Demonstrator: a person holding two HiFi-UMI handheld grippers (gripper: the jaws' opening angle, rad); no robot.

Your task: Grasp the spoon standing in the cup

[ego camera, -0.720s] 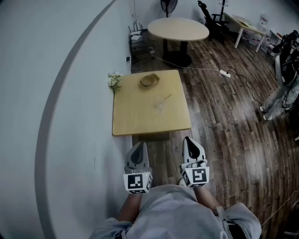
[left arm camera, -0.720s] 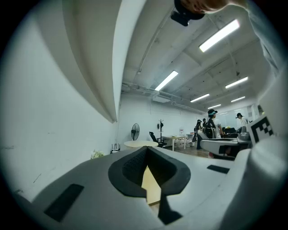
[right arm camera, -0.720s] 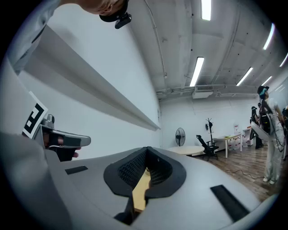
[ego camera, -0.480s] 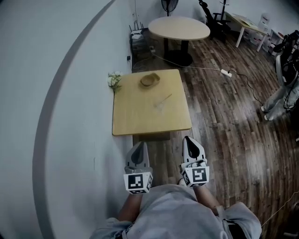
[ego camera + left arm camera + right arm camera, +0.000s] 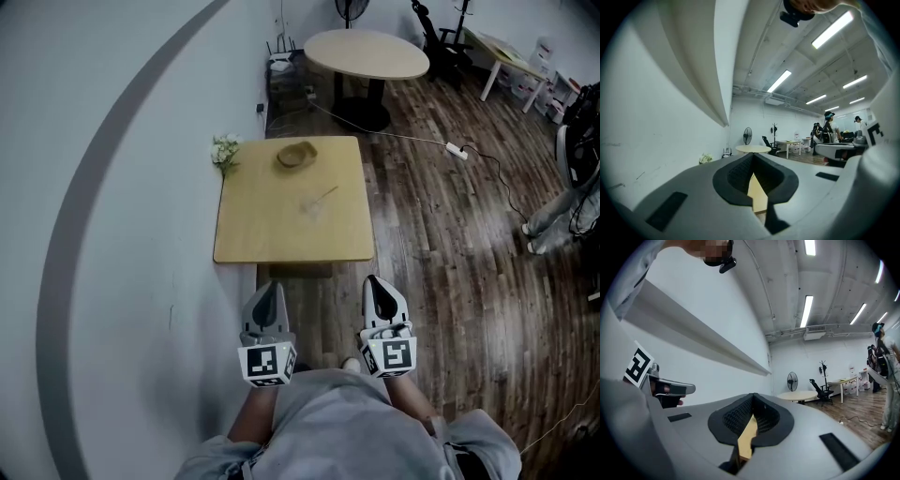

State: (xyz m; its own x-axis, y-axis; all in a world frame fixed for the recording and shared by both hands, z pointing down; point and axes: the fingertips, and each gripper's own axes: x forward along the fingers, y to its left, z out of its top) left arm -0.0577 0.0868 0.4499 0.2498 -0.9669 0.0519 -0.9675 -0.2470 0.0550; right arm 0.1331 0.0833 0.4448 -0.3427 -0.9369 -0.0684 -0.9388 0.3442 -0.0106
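A light wooden square table point(image 5: 281, 230) stands against the wall ahead of me. A small clear cup point(image 5: 311, 210) sits near its middle, and a spoon point(image 5: 325, 195) leans out of it toward the right. My left gripper point(image 5: 269, 290) and right gripper point(image 5: 377, 284) hang side by side close to my body, short of the table's near edge and well apart from the cup. Both are shut with nothing in them. In each gripper view, only a strip of the table point(image 5: 757, 196) point(image 5: 747, 437) shows through the gap between the joined jaws.
A wooden bowl point(image 5: 296, 155) and a small bunch of flowers point(image 5: 223, 150) sit at the table's far end. The white wall point(image 5: 112, 234) runs along the left. Beyond are a round table point(image 5: 367, 52), a power strip point(image 5: 457, 149) with its cable on the wood floor, and a person point(image 5: 562, 197) at right.
The head view has shifted, so the table sits a little further left and up in the frame. Both grippers stay shut near my body.
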